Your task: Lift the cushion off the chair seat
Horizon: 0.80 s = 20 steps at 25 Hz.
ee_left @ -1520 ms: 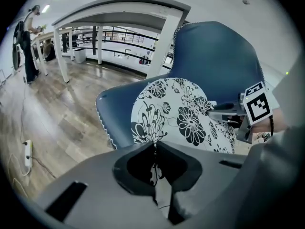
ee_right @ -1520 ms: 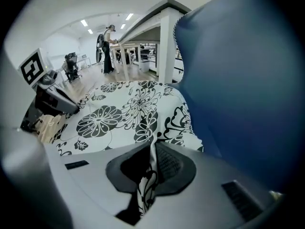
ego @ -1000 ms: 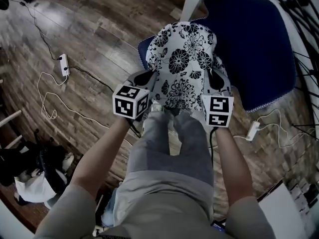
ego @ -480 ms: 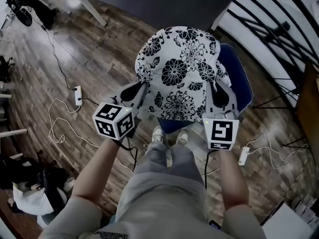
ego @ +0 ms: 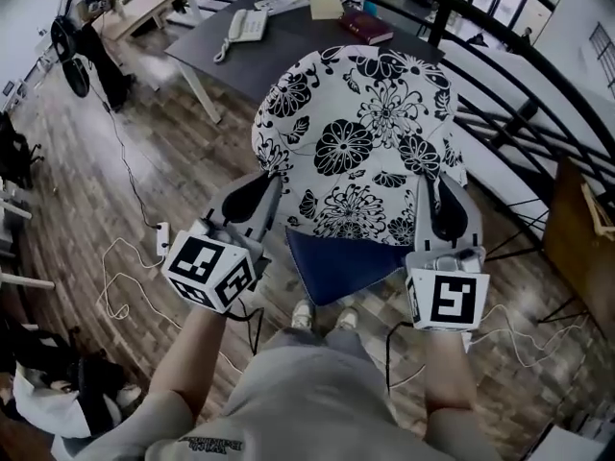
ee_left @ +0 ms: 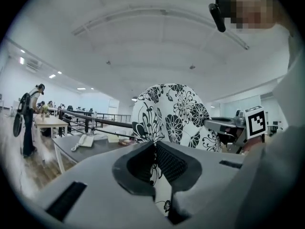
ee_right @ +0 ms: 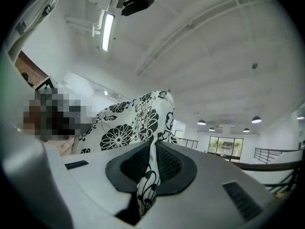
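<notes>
One cushion (ego: 356, 133), one chair seat (ego: 341, 263), two grippers (ego: 263, 190) (ego: 439, 198) — one telephone (ego: 245, 24), one book (ego: 366, 27).

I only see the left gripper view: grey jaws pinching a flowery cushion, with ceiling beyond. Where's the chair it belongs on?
Observer: The head view shows the blue chair seat below the cushion, which is held up over it.
Operator: Does the other gripper hold it too?
Observer: Yes. Its own view shows the right gripper shut on a fold of the cushion's edge.
</notes>
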Each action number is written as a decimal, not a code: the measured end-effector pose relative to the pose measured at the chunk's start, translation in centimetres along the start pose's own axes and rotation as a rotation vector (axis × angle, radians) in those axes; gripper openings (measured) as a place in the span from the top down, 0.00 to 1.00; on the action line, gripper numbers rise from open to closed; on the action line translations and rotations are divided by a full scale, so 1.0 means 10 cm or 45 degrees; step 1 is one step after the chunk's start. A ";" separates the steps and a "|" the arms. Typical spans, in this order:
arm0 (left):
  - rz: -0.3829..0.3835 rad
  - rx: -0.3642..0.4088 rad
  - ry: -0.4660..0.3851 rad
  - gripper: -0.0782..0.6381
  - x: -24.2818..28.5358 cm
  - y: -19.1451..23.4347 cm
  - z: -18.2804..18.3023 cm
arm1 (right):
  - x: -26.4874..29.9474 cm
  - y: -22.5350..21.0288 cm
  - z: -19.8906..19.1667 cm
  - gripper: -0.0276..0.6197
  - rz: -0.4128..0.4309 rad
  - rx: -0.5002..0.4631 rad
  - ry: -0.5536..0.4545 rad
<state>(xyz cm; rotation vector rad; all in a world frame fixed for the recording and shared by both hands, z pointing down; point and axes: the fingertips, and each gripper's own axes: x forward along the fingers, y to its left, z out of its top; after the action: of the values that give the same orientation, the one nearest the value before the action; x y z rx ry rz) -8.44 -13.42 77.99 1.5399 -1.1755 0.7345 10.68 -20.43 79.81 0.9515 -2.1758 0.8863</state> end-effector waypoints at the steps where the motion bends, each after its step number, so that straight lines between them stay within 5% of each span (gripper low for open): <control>1: 0.001 -0.004 -0.017 0.87 0.07 0.02 0.01 | 0.06 -0.05 -0.01 0.92 -0.003 -0.017 -0.004; 15: 0.029 0.247 -0.387 0.87 -0.35 -0.14 0.36 | -0.44 0.29 0.47 0.92 -0.115 -0.111 -0.219; 20: 0.011 0.258 -0.337 0.87 -0.35 -0.14 0.34 | -0.38 0.24 0.41 0.92 -0.119 -0.089 -0.153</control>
<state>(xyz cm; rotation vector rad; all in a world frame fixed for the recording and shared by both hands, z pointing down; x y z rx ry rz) -8.71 -15.52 73.42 1.8456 -1.3337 0.6865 9.91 -20.80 73.81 1.0877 -2.2269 0.7209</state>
